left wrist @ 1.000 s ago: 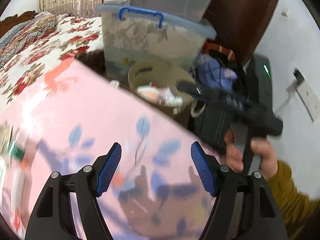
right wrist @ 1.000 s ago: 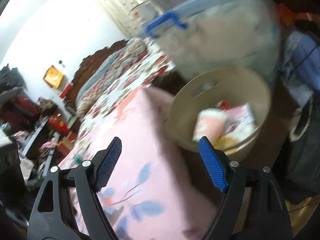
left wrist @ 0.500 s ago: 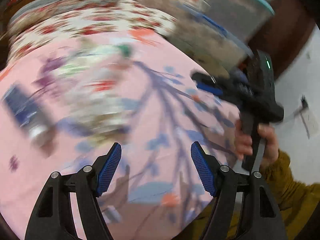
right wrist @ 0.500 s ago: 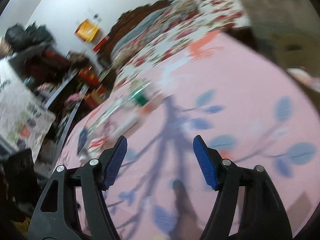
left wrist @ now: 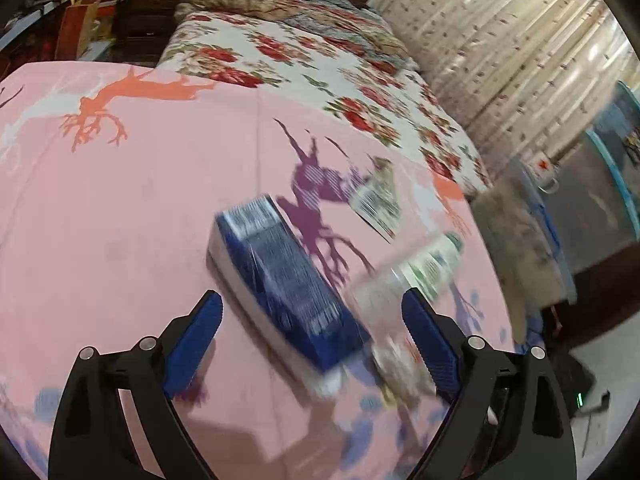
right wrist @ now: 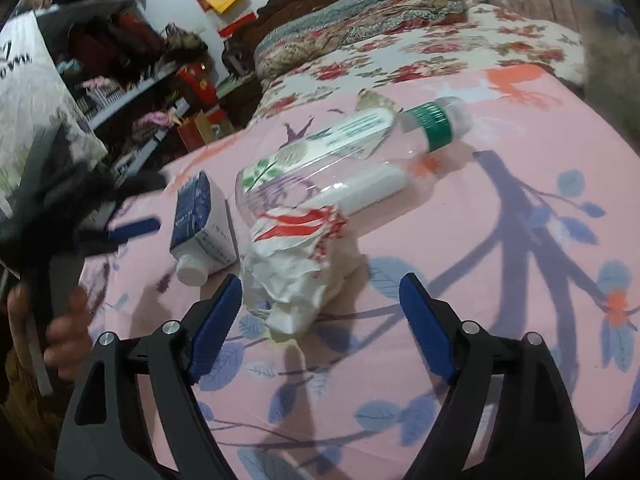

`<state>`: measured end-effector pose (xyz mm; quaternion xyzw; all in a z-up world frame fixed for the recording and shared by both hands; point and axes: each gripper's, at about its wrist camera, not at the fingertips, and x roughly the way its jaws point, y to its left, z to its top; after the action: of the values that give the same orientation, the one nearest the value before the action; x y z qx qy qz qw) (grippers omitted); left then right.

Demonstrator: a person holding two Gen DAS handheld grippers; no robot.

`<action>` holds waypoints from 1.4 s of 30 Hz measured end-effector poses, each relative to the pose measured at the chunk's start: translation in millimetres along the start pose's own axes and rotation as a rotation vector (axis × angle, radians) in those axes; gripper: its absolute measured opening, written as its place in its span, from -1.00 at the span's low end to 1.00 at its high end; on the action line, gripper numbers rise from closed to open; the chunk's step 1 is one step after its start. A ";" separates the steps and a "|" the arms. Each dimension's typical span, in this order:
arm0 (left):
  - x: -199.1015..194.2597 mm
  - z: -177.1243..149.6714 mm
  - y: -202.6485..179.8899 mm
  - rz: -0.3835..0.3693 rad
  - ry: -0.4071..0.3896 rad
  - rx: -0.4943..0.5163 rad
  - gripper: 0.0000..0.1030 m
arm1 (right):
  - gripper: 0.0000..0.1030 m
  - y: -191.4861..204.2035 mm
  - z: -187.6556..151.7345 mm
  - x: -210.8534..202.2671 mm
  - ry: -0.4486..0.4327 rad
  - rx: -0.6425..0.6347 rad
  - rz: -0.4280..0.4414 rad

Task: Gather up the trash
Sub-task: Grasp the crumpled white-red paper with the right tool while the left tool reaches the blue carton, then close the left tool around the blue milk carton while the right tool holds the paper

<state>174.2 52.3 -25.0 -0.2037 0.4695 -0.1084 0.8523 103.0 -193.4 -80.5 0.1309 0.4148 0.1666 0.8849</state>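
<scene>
A blue carton [left wrist: 288,280] with a white cap lies on the pink sheet [left wrist: 140,200]. My left gripper [left wrist: 311,303] hangs over it with its jaws opening; the carton sits between the fingers, untouched. A clear plastic bottle [right wrist: 352,160] with a green band lies beside the carton [right wrist: 202,220]. In front of them is a crumpled white and red wrapper [right wrist: 296,268]. My right gripper [right wrist: 320,290] is just short of it, jaws opening, the wrapper's near end between the fingertips. A flat printed wrapper [left wrist: 376,204] lies farther back.
A floral quilt [left wrist: 304,60] covers the bed behind the pink sheet. At the right stand a curtain [left wrist: 520,40] and a lidded storage box [left wrist: 532,240] bearing a mug. Cluttered shelves [right wrist: 140,80] fill the left. A hand [right wrist: 64,320] holds the left gripper there.
Both views have swung away from the round bin and storage box to the trash on the pink sheet. Both pairs of jaws stand wider than half a second ago.
</scene>
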 end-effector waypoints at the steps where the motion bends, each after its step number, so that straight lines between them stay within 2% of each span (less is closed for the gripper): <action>1: 7.0 5.0 0.3 0.017 0.003 0.001 0.69 | 0.59 3.8 -0.7 1.7 0.003 -0.006 -0.006; 4: 23.5 9.6 -3.6 0.016 0.024 0.000 0.69 | 0.61 9.3 0.2 10.0 0.014 -0.013 -0.017; 11: 48.9 0.9 2.2 0.082 0.055 -0.020 0.70 | 0.59 11.0 1.4 25.2 0.024 -0.009 -0.069; 12: 51.0 -1.3 3.8 0.087 0.056 -0.021 0.58 | 0.50 12.8 0.3 27.8 0.027 -0.027 -0.076; 13: 51.4 -3.7 4.5 0.102 0.050 -0.011 0.42 | 0.08 15.9 -1.3 28.2 0.027 -0.055 -0.069; 14: 49.2 -5.9 3.6 0.090 0.043 0.013 0.38 | -0.15 18.8 -2.9 26.3 0.029 -0.075 -0.055; 16: 44.6 -8.8 6.6 0.041 0.058 0.004 0.16 | -0.20 22.4 -7.0 15.9 0.007 -0.087 -0.061; 17: 40.5 -11.2 8.2 0.027 0.060 -0.002 0.12 | -0.21 23.6 -9.6 8.9 -0.008 -0.090 -0.055; 21: 15.4 -32.4 13.7 -0.005 0.070 0.037 0.09 | -0.21 32.2 -27.3 -17.2 -0.051 -0.102 -0.035; 30: -29.3 -96.0 10.6 0.008 0.093 0.179 0.09 | -0.18 41.9 -67.7 -36.3 -0.026 -0.127 -0.042; 33: -32.1 -104.1 7.4 0.042 0.079 0.198 0.07 | -0.06 43.5 -72.8 -33.4 -0.015 -0.126 -0.060; 36: -32.1 -106.5 7.7 0.073 0.067 0.202 0.16 | 0.09 40.9 -73.8 -33.2 -0.012 -0.094 -0.061; 38: -32.1 -107.1 8.2 0.088 0.060 0.203 0.23 | 0.29 41.1 -73.8 -35.1 -0.021 -0.089 -0.069; 42: -33.0 -108.5 9.5 0.114 0.040 0.213 0.35 | 0.40 41.5 -73.9 -38.8 -0.040 -0.092 -0.085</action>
<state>64.8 46.6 -56.0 -0.0827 0.4832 -0.1130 0.8642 14.5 -164.4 -84.3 0.0758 0.3941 0.1451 0.9044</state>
